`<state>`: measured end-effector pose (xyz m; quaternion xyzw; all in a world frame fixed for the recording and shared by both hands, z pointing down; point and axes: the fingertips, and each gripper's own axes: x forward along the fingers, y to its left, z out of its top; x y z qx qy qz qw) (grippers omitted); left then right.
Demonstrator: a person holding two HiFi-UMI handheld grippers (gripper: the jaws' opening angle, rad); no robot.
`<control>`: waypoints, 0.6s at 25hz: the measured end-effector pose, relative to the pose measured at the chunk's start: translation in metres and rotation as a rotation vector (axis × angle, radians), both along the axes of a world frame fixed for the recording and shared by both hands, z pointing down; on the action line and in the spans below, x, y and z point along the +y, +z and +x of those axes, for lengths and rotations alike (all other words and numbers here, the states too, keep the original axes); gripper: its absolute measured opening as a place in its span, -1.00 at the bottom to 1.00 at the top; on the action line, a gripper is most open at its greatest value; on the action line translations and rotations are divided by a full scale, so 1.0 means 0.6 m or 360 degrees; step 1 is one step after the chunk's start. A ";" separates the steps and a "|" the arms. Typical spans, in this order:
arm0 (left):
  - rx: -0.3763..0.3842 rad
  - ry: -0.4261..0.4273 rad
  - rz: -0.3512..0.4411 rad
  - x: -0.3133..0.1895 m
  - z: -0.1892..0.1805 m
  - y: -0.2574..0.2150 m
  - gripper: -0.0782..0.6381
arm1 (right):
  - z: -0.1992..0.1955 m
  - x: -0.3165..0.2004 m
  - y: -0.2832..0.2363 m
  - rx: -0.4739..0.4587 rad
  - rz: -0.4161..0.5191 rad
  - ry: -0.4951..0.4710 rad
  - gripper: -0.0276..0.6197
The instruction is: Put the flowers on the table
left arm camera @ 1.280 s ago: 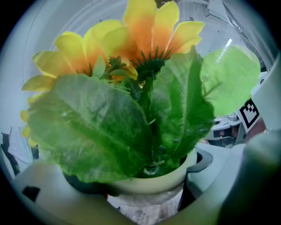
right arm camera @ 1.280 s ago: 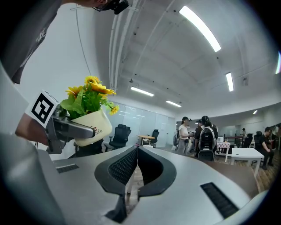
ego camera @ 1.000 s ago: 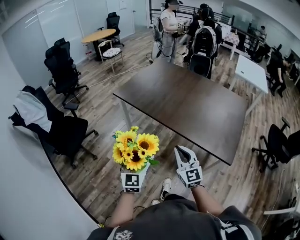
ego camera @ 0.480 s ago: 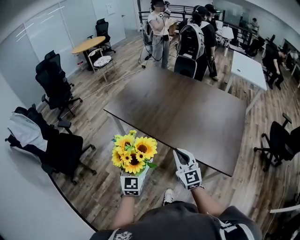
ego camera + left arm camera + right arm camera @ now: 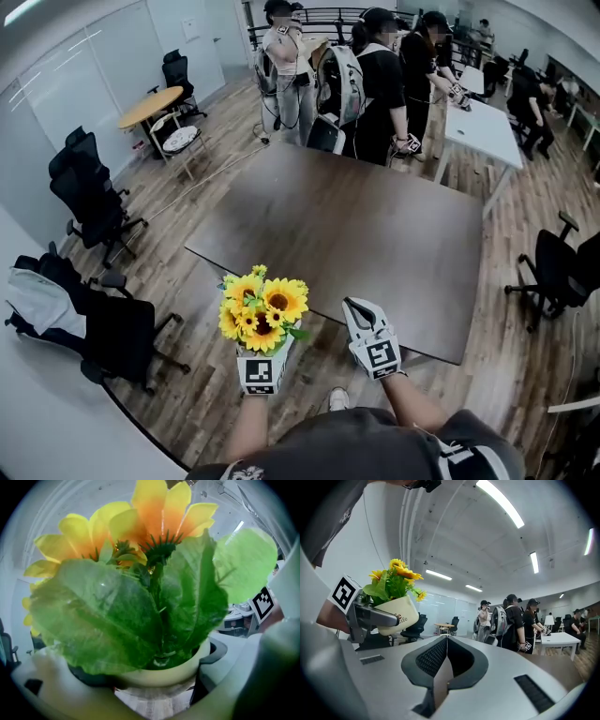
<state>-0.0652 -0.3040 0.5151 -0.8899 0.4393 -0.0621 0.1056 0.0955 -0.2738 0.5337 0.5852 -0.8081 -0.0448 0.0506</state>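
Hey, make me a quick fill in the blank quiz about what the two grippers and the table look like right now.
The left gripper is shut on a cream pot holding ____ sunflowers.
The right gripper has its jaws shut on ____.
The dark brown rectangular table has ____ objects lying on it.
Missing words: yellow; nothing; no.
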 end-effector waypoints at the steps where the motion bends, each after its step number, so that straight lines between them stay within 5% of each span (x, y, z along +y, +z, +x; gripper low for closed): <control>1: -0.0004 0.0006 -0.0002 -0.009 0.012 0.000 0.73 | 0.012 -0.006 0.001 0.0002 -0.0001 0.0006 -0.84; 15: 0.0013 0.0165 0.0001 -0.102 0.127 -0.004 0.73 | 0.106 -0.057 0.016 -0.0037 -0.0003 0.0161 -0.84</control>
